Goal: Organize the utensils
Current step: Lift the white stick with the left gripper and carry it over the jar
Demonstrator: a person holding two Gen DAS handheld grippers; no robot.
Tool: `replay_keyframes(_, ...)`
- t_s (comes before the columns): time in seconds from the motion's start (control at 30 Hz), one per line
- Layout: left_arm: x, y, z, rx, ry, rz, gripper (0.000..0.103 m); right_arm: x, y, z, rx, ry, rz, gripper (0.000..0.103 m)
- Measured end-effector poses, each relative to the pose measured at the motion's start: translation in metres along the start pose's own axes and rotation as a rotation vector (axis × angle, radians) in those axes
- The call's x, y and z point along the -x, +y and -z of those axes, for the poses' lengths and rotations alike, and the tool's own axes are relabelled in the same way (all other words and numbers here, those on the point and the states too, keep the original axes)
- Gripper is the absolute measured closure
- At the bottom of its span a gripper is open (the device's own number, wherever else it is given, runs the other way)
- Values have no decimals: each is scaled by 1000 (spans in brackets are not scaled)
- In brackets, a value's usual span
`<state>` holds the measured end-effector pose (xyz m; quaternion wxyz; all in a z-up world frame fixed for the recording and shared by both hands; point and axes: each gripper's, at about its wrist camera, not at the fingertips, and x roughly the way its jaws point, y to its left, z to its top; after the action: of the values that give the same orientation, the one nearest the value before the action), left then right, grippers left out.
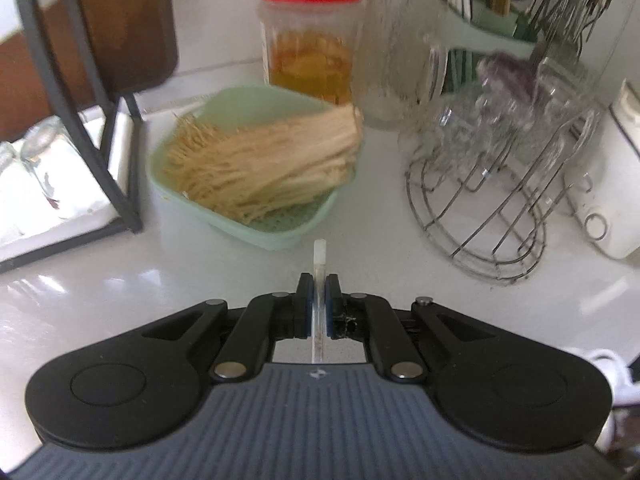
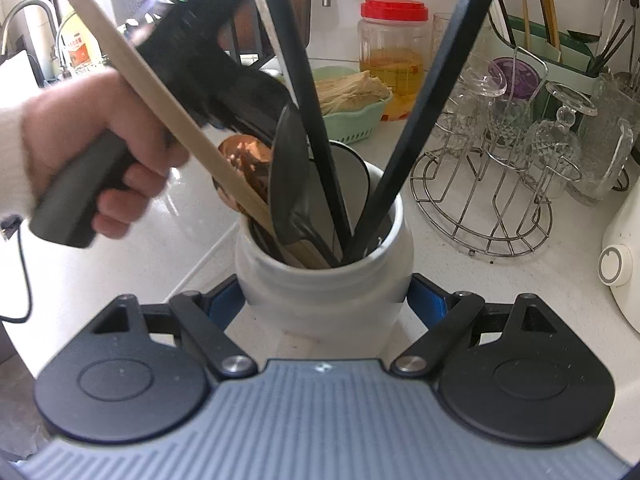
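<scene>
My left gripper (image 1: 319, 292) is shut on a thin pale utensil handle (image 1: 320, 252), which I see edge-on above the white counter (image 1: 200, 272). In the right wrist view a hand (image 2: 80, 148) holds that gripper's black housing (image 2: 192, 40) above and to the left of a white ceramic jar (image 2: 324, 292). My right gripper (image 2: 326, 294) is shut on this jar, one blue pad against each side. A wooden handle (image 2: 140, 80), a copper spoon (image 2: 244, 156), a black spatula (image 2: 288, 168) and two long black handles (image 2: 432, 100) stand in the jar.
A green basket (image 1: 280, 240) of enoki mushrooms sits ahead, with a red-lidded jar (image 1: 310, 40) behind it. To the right are a wire rack (image 1: 500, 220) of glasses, a green cutlery caddy (image 1: 500, 36) and a white appliance (image 1: 624, 184). A black frame (image 1: 120, 160) stands on the left.
</scene>
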<state>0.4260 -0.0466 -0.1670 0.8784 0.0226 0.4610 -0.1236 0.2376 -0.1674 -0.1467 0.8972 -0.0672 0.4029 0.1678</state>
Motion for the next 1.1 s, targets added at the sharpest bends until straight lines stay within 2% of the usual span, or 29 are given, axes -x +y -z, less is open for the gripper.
replay_keyframes(0.23,51,8,0,45,-65,27,96,-2,4,-4,-23,19,17,13)
replay_keyframes(0.67,141,25,27,114,-185,83,96,-9,8,-8,-57,16,47,14)
replay_keyframes(0.9,175,26,45,83,-226,143,96,-12,15,-10,-80,9,78,13)
replay_keyframes(1.1,200,24,58,65,-237,143,96,-12,17,-10,-104,2,94,14)
